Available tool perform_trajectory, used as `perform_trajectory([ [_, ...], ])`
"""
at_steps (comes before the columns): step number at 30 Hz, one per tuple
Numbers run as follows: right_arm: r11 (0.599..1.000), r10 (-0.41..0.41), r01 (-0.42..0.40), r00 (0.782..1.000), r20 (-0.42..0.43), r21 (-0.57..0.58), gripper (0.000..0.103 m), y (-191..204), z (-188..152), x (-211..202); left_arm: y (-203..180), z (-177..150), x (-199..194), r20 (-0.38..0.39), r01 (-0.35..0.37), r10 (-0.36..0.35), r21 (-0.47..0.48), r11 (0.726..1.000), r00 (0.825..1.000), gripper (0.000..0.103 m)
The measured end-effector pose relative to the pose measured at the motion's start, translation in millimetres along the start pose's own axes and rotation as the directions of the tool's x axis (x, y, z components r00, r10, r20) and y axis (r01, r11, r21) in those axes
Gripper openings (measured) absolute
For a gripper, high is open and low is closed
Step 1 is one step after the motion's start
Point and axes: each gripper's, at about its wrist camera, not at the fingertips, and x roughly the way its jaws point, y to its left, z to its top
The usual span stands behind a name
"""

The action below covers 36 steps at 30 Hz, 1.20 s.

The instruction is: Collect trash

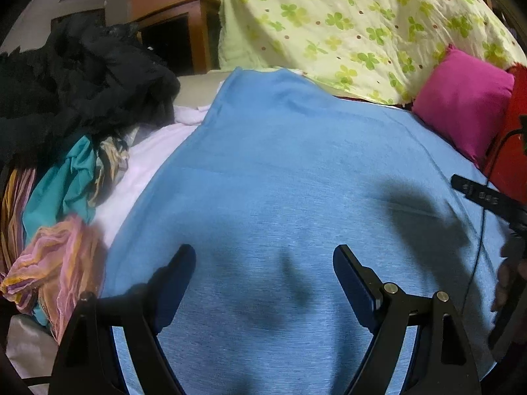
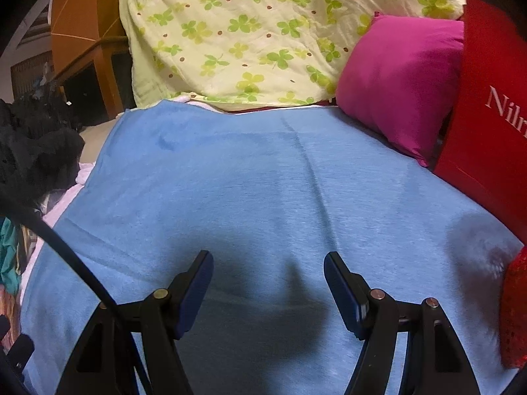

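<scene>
A blue cloth point(image 1: 280, 171) lies spread flat over the bed and fills both views point(image 2: 250, 177). My left gripper point(image 1: 265, 253) hovers above its near part, open, with nothing between its fingers. My right gripper point(image 2: 268, 260) also hangs over the blue cloth, open and empty. A red paper bag point(image 2: 487, 121) with white lettering stands at the cloth's right edge; it shows in the left wrist view as a red strip point(image 1: 513, 131). No loose trash shows on the cloth.
A heap of black, teal and pink-orange clothes point(image 1: 66, 125) lies left of the cloth. A magenta cushion point(image 2: 398, 82) and a green-flowered quilt point(image 2: 250, 33) sit at the back. A wooden cabinet point(image 1: 178, 33) stands far left. A black cable point(image 2: 62, 250) crosses the lower left.
</scene>
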Motion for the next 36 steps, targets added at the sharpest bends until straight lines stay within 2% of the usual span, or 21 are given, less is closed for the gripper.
perform_trajectory([
  [6, 1.000, -0.012, 0.012, 0.999, 0.037, 0.012, 0.073, -40.0, 1.0, -44.6, -31.2, -1.8, -4.7, 0.023, -0.016, 0.014, 0.073, 0.997, 1.000, 0.086],
  [10, 0.999, -0.023, 0.021, 0.995, 0.096, 0.024, 0.073, -69.4, 4.6, -96.7, -51.3, -1.6, -9.0, 0.045, -0.014, 0.009, 0.109, 0.994, 0.999, 0.086],
  [14, 0.999, -0.051, 0.047, 0.981, 0.186, 0.023, 0.073, -106.6, -1.7, -168.8, -68.4, -4.4, -21.6, 0.054, 0.016, -0.025, 0.157, 0.988, 0.998, 0.086],
  [18, 0.994, -0.107, 0.105, 0.957, 0.270, 0.022, 0.076, -148.8, -21.5, -236.6, -84.8, -2.7, -55.4, 0.106, 0.019, -0.037, 0.160, 0.987, 0.994, 0.086],
  [21, 0.988, -0.151, 0.134, 0.943, 0.298, 0.076, 0.076, -185.7, -35.9, -274.9, -103.7, 10.3, -83.5, 0.093, 0.092, -0.106, 0.142, 0.986, 0.990, 0.085],
  [24, 0.978, -0.192, 0.155, 0.930, 0.313, 0.141, 0.076, -216.4, -43.6, -304.8, -132.4, 24.2, -126.0, 0.167, 0.095, -0.126, 0.180, 0.979, 0.978, 0.086],
  [27, 0.970, -0.211, 0.154, 0.919, 0.334, 0.190, 0.078, -240.8, -49.5, -333.2, -156.8, 32.4, -166.7, 0.214, 0.128, -0.174, 0.213, 0.969, 0.961, 0.086],
  [30, 0.962, -0.230, 0.158, 0.908, 0.351, 0.222, 0.078, -254.5, -57.3, -355.6, -176.8, 33.8, -202.2, 0.250, 0.155, -0.220, 0.255, 0.955, 0.943, 0.089],
  [32, 0.959, -0.240, 0.161, 0.902, 0.359, 0.235, 0.078, -260.8, -62.6, -368.1, -187.8, 32.2, -228.5, 0.286, 0.158, -0.241, 0.282, 0.946, 0.928, 0.094],
  [36, 0.956, -0.248, 0.166, 0.900, 0.360, 0.243, 0.078, -265.4, -69.8, -384.6, -202.3, 27.6, -269.4, 0.330, 0.163, -0.275, 0.328, 0.930, 0.903, 0.095],
])
